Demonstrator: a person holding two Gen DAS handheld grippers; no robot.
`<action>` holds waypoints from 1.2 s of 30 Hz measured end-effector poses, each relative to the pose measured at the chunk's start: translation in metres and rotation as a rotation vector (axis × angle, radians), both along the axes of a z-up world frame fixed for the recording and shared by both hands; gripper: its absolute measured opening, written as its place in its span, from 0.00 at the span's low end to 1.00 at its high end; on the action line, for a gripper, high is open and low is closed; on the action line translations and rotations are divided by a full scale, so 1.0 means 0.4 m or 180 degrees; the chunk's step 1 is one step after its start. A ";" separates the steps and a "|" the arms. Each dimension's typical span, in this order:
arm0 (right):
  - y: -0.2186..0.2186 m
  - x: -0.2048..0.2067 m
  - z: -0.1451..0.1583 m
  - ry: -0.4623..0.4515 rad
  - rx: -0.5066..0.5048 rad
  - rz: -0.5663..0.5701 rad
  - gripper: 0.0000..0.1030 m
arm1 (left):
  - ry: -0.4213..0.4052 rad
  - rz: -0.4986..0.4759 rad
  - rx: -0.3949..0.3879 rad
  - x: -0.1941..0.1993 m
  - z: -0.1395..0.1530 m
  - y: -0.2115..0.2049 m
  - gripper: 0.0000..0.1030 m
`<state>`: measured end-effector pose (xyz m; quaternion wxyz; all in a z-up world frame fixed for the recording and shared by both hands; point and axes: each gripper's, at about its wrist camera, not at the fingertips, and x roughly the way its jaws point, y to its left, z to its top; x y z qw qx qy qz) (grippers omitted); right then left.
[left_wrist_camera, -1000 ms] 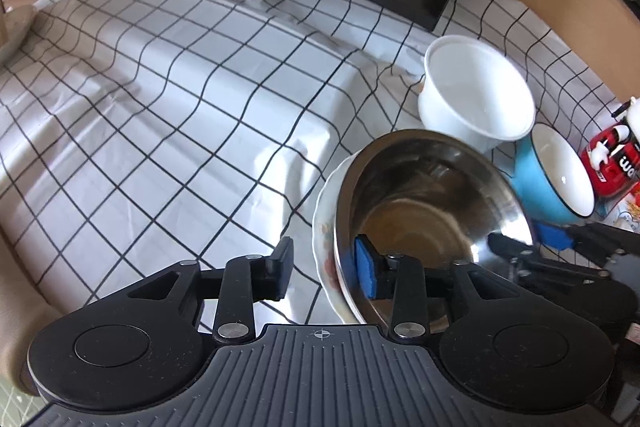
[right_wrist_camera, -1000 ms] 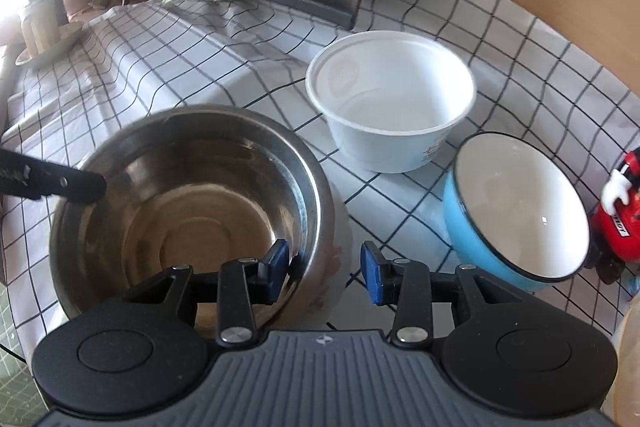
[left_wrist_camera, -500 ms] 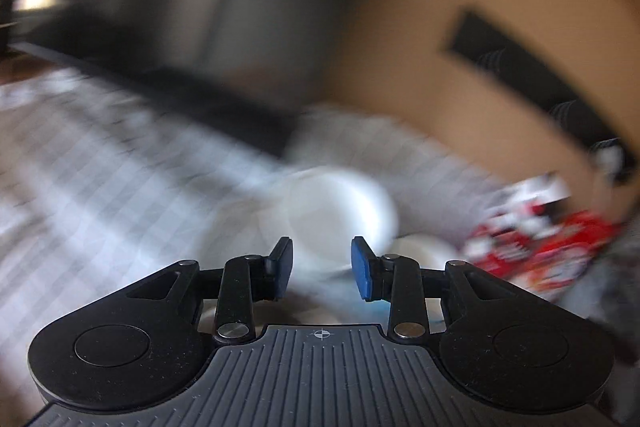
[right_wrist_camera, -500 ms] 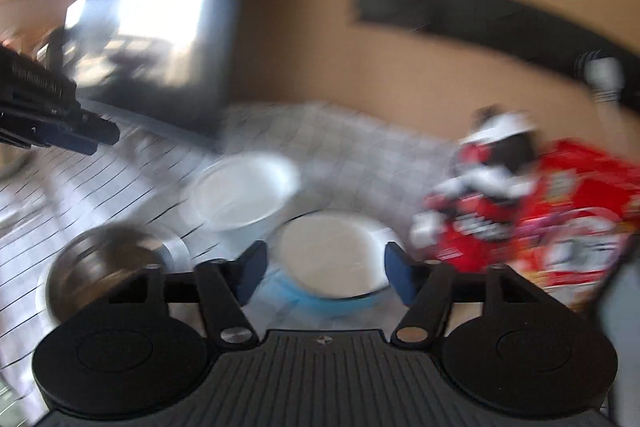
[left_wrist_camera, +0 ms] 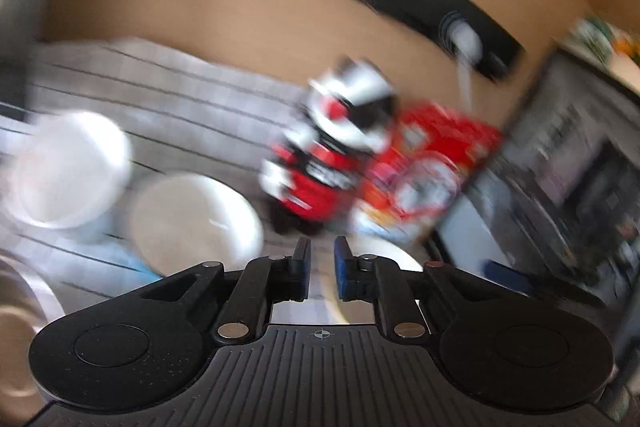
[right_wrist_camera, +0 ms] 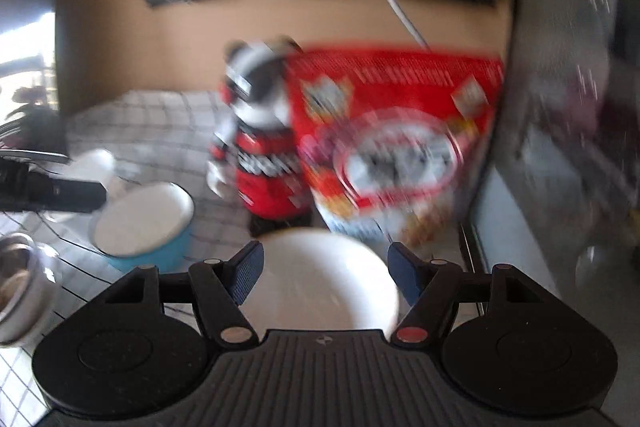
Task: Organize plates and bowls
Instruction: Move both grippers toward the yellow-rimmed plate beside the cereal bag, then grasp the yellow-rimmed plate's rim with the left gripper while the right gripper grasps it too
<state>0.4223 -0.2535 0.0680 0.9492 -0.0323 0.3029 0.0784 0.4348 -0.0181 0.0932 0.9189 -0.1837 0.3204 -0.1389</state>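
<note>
Left wrist view: badly blurred. My left gripper has its fingers drawn nearly together with nothing between them.
Right wrist view: my right gripper has fingers spread wide, empty, straddling the sight of a white bowl below them; I cannot tell whether they touch it.
Bowls' position: blue bowl and steel bowl sit to the left on the checked counter.
Risk, collision: red figurine and red box stand just behind the white bowl; a hasty reach could topple them.
Risk, grasp: a smooth rim may slip from the fingers.
</note>
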 end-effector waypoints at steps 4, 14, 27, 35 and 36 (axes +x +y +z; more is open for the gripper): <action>-0.055 0.054 -0.067 0.0319 0.0078 -0.0261 0.62 | 0.0391 -0.0089 -0.0132 0.084 -0.087 -0.073 0.18; -0.099 0.186 -0.174 0.0752 0.0375 -0.0479 0.53 | 0.1199 0.0118 0.0062 0.204 -0.203 -0.125 0.18; -0.103 0.221 -0.235 0.1108 0.0604 -0.0335 0.30 | 0.1495 -0.0123 -0.0141 0.268 -0.281 -0.157 0.22; -0.030 0.109 -0.225 0.1272 0.0530 -0.0105 0.30 | 0.1574 -0.0161 0.0055 0.157 -0.266 -0.106 0.22; -0.019 0.093 -0.224 0.1288 0.0519 -0.0059 0.30 | 0.1587 -0.0157 0.0064 0.133 -0.265 -0.094 0.22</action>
